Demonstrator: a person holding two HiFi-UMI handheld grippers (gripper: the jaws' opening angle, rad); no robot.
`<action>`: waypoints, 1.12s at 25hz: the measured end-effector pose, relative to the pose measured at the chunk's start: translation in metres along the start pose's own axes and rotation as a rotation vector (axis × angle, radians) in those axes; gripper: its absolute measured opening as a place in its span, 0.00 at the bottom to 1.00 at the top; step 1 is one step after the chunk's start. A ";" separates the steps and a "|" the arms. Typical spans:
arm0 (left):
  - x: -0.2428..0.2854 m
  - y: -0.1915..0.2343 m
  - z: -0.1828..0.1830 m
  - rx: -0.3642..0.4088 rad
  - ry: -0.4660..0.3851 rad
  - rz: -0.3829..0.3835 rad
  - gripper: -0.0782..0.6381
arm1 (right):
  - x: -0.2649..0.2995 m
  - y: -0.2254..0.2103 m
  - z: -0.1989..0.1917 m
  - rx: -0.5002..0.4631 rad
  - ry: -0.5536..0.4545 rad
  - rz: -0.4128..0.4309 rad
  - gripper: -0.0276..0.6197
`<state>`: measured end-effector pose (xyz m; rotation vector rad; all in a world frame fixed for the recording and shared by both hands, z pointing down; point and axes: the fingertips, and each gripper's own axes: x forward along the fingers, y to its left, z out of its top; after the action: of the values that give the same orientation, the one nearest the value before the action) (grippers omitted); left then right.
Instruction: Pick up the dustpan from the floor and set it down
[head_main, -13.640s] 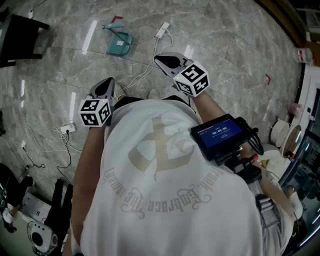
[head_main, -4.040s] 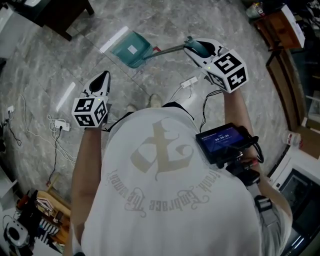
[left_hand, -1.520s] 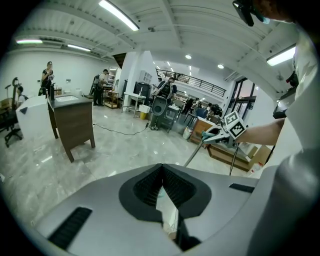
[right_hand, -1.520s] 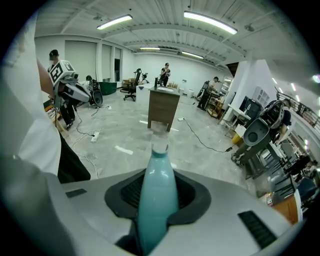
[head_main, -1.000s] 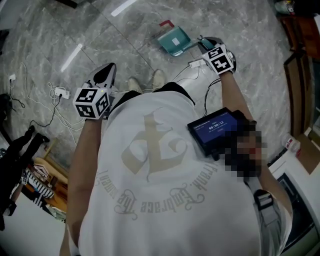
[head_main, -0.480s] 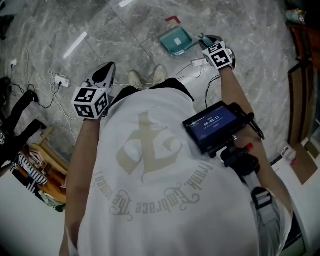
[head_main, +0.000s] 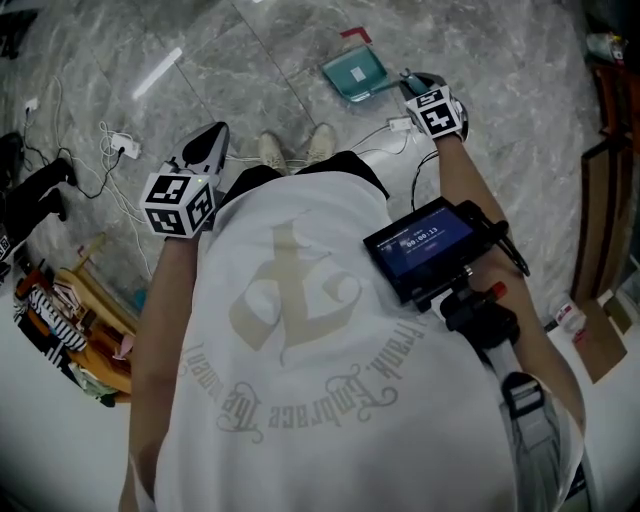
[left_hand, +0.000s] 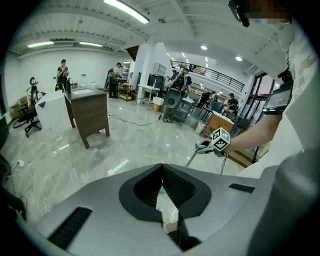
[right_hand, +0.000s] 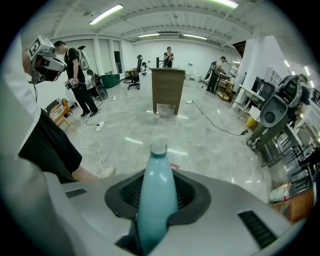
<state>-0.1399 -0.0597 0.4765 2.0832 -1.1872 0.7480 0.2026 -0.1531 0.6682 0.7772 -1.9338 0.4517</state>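
The teal dustpan (head_main: 355, 72) sits low at the top of the head view, its pan by the marble floor; whether it touches I cannot tell. A red tag (head_main: 353, 35) shows at its far edge. My right gripper (head_main: 417, 82) is shut on the dustpan's teal handle (right_hand: 157, 200), which runs up between the jaws (right_hand: 157, 182) in the right gripper view. The left gripper (head_main: 208, 140) hangs apart at the left, over the floor beside the person's shoes. Its jaws (left_hand: 160, 186) meet with nothing between them. The left gripper view shows the right gripper (left_hand: 212, 146) from afar.
White cables and a power strip (head_main: 122, 148) trail over the floor at left. A white adapter (head_main: 399, 125) lies under the right gripper. Clothes and clutter (head_main: 70, 320) stand at lower left. A wooden desk (right_hand: 167, 90) and several people stand farther off.
The right gripper and the dustpan have sunk a little toward the floor. The left gripper has kept its place, and the head view has drifted slightly.
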 end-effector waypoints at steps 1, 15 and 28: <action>-0.001 -0.001 -0.001 -0.001 0.002 0.001 0.13 | 0.001 0.001 -0.002 0.001 0.001 0.000 0.21; -0.001 -0.002 0.002 0.007 0.009 -0.005 0.13 | 0.012 0.031 -0.016 0.006 0.017 0.024 0.21; 0.009 -0.005 0.001 0.010 0.023 -0.038 0.13 | 0.019 0.066 -0.019 -0.002 0.036 0.068 0.22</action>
<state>-0.1315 -0.0632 0.4811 2.0939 -1.1301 0.7599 0.1636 -0.0995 0.6944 0.6997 -1.9316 0.5012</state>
